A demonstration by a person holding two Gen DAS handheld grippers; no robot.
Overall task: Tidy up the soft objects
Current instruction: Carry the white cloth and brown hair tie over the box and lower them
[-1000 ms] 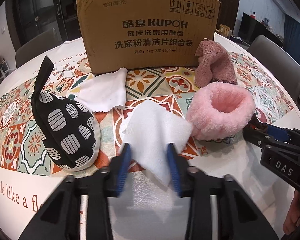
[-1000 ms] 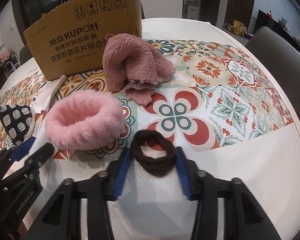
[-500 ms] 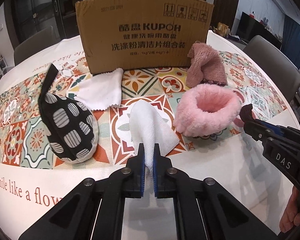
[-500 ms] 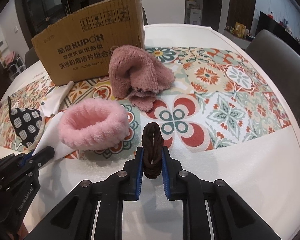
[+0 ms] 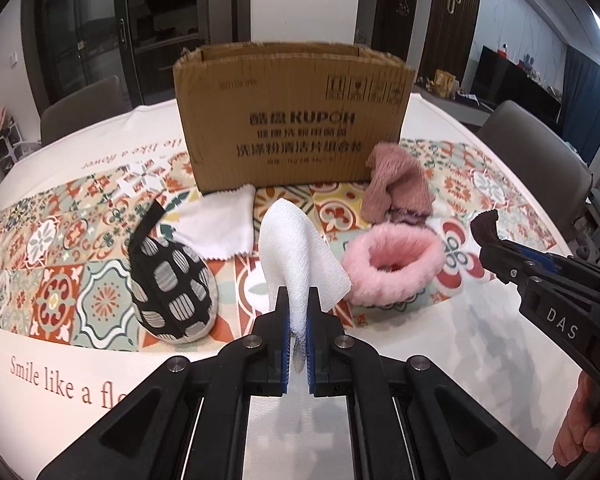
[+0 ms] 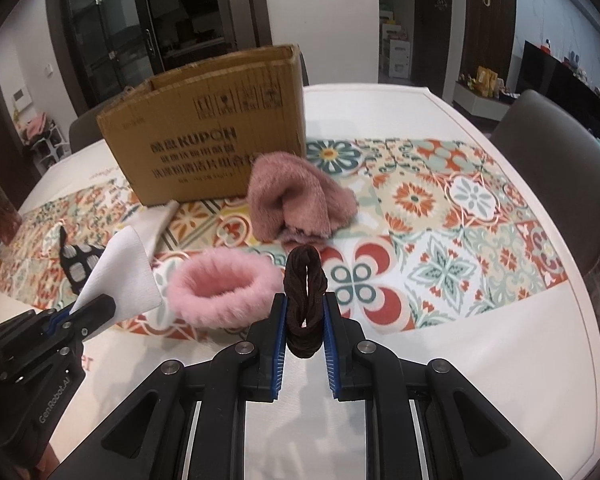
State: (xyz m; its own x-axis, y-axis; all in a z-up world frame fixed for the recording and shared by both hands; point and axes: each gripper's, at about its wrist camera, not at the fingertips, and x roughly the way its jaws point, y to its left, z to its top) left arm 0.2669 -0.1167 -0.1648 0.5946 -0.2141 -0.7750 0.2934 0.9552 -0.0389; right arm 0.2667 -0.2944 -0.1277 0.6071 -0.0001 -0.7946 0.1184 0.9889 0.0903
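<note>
Left gripper (image 5: 298, 316) pads hiding white cloth (image 5: 296, 248) edge

Cloth (image 5: 296, 248) and hair tie (image 6: 305, 280) — now aloft.

Soft, even indoor light is falling from overhead, casting only faint shadows on the tablecloth (image 5: 440, 344). Fisheye distortion is bending both views, with black vignetting filling the corners. The cardboard box (image 5: 292, 120) lettering is blurring slightly at 12 o'clock.

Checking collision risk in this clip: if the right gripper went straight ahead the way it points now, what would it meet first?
Probably the dusty-pink towel; the right gripper, shut on the brown hair tie, looks raised, so depth is unclear.
</note>
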